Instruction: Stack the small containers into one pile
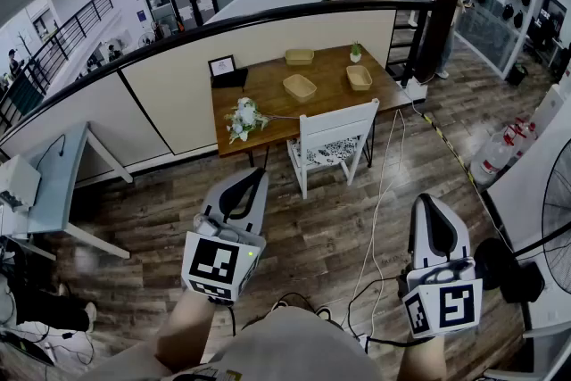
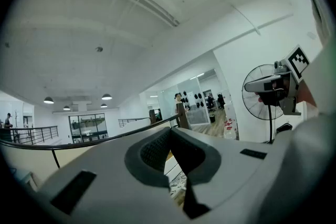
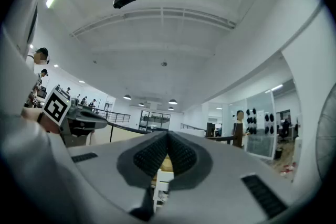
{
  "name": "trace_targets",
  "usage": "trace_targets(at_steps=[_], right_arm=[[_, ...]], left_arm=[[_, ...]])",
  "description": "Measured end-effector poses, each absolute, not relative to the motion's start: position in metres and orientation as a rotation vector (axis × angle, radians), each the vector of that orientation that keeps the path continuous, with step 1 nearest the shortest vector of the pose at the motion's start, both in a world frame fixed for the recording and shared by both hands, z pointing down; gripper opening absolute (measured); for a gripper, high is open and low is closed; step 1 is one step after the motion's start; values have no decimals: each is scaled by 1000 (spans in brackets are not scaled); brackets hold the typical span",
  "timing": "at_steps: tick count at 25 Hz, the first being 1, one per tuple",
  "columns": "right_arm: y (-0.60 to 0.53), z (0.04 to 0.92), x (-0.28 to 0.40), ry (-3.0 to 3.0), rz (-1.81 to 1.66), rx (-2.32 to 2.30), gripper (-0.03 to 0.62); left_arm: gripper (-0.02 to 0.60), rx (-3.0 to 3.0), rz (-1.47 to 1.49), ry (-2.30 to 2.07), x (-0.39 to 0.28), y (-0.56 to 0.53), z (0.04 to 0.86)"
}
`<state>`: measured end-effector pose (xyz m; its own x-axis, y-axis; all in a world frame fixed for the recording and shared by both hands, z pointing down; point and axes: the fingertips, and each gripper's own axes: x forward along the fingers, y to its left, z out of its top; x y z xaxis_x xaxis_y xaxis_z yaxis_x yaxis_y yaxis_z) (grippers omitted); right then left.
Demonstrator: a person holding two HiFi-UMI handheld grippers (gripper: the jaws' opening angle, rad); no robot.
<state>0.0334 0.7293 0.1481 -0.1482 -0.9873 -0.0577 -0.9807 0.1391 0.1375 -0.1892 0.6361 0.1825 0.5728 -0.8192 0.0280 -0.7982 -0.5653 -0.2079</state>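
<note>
The left gripper (image 1: 257, 176) and right gripper (image 1: 428, 205) are held level, jaws pressed together on nothing, probably because the three small woven containers (image 1: 300, 86) lie unstacked on the wooden table (image 1: 268, 107), well ahead (behind a white chair (image 1: 335, 138)) and out of reach.

The worktop (image 1: 268, 98) is warm brown wood with a smooth, faintly satin top. The small containers (image 1: 300, 86) on it look woven, pale and rough. The chair (image 1: 335, 125) is painted white, and its seat cushion (image 1: 326, 153) is patterned cloth. The floor (image 1: 161, 201) is dark, streaky wood plank. The left tool (image 2: 169, 132) and right tool (image 3: 168, 136) have matt grey plastic shells and black, finely ribbed pads (image 3: 149, 153).
</note>
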Motion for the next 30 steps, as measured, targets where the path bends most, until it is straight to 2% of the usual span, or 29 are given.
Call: trace_targets(at_steps=[17,18,19,20,21,22,23,30], right_arm=[[742,166,81,-2423,-168,2013,5],[743,165,81,-2449,-163,2006,21],[743,164,82,-2477,-154,1996,180],[743,163,84,-2499,-142,1986,339],[742,164,86,-2506,-130,1980,382],[740,166,90,-2498,-121,1979,416],[738,170,93,-2479,-116,1978,438],[724,182,109,-2434,-105,2014,454]], left_arm=[[5,-2613,-142,1444,-142,658,185],[5,-2616,-118,1459,-140,660,185],[36,-2622,-108,1464,-137,662,185],[156,-2628,-119,1453,-132,663,187],[276,-2631,-146,1434,-127,664,189],[335,-2626,-172,1423,-123,665,192],[357,-2617,-185,1424,-122,665,193],[365,-2623,-160,1495,-126,652,202]])
